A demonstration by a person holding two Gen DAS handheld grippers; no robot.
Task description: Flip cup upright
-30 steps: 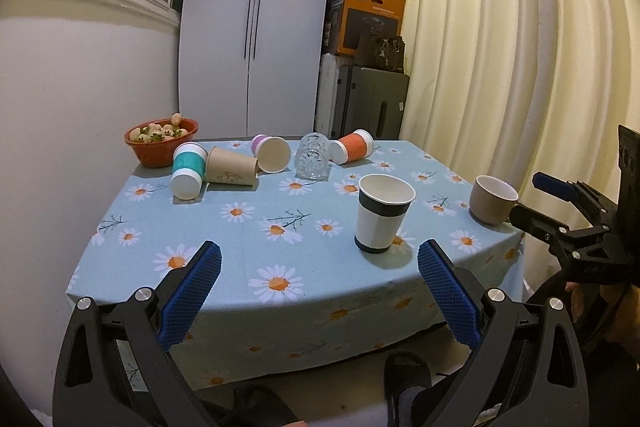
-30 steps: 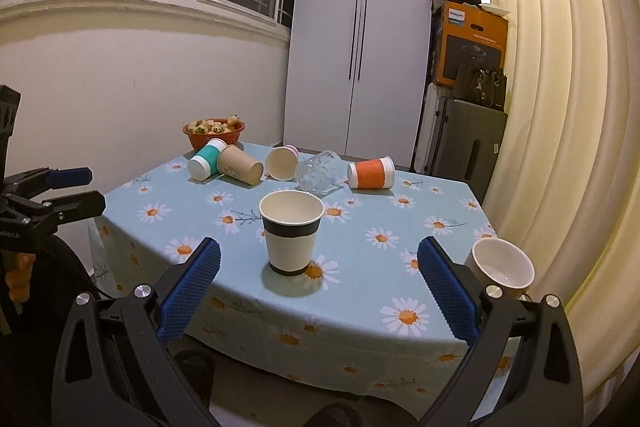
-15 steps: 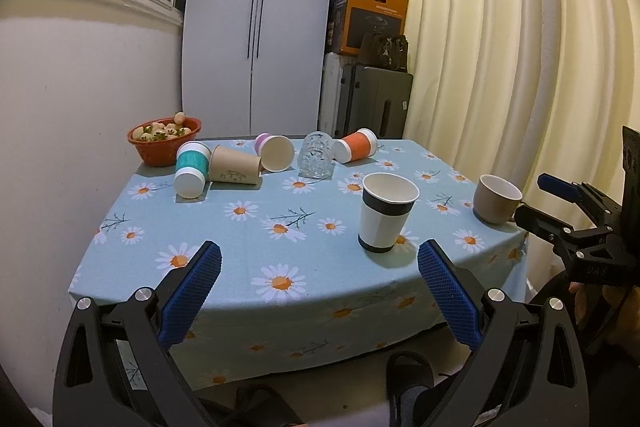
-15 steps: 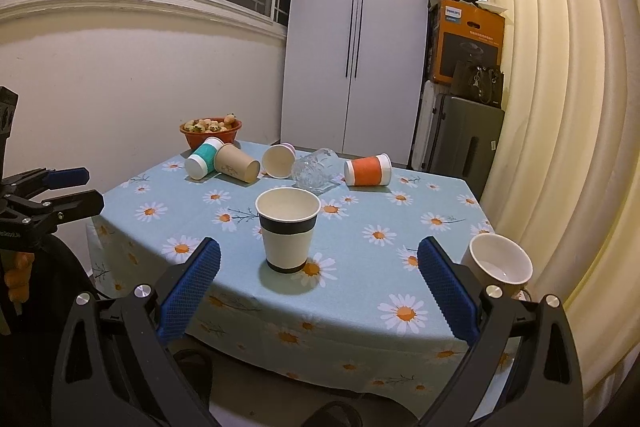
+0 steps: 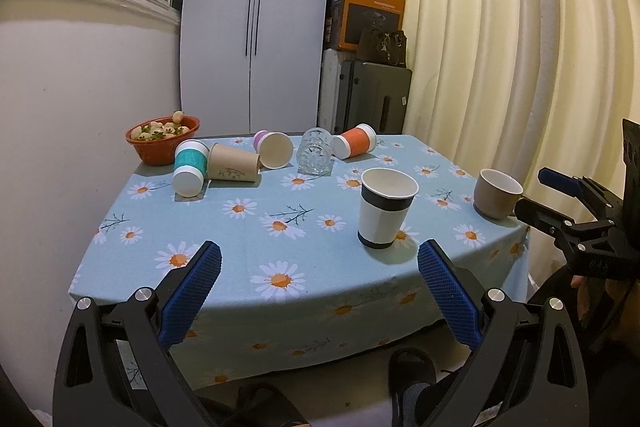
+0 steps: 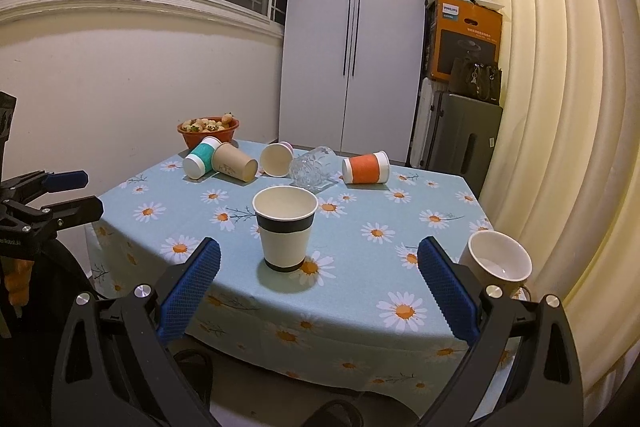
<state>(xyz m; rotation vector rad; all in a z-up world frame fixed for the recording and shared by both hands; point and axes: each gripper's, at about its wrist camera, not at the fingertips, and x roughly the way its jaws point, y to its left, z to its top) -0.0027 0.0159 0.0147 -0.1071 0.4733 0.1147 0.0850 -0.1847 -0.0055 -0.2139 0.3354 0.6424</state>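
1. Your left gripper [image 5: 319, 285]: jaws wide, nothing between the blue pads, held off the near edge of the table [image 5: 360, 311], short of the black-banded cup. It looks parked, so it keeps the whole spread in view.
2. Your right gripper [image 6: 319, 283]: jaws equally wide, empty, also off the near edge, with the black-banded cup framed between its fingers. No cup is gripped yet.
3. Black-banded cup [image 6: 285, 227]: upright, mouth up, standing on the daisy cloth nearest you. It needs no flipping, and I use it as the landmark for the rest.
4. Beige mug [image 5: 497, 193]: upright, to the right of the black-banded cup, close to the table's right edge. It too appears finished.
5. Glass tumbler [image 5: 316, 151]: on its side, beyond the black-banded cup and slightly left.
6. Orange cup [image 5: 355, 141]: on its side, beyond the black-banded cup, just right of the tumbler. For your right gripper this looks the easiest remaining target.
7. Pink-based cup [image 5: 273, 149]: on its side, mouth facing you, beyond and left of the black-banded cup.
8. Brown cup [image 5: 235, 163]: on its side, further left, touching or nearly touching the pink-based cup.
9. Teal cup [image 5: 191, 167]: on its side, leftmost of the row, against the brown cup, suiting your left gripper.
10. Orange bowl [image 5: 160, 147]: far beyond and left of the black-banded cup, filled with small pale items, behind the teal cup. Not part of the job.
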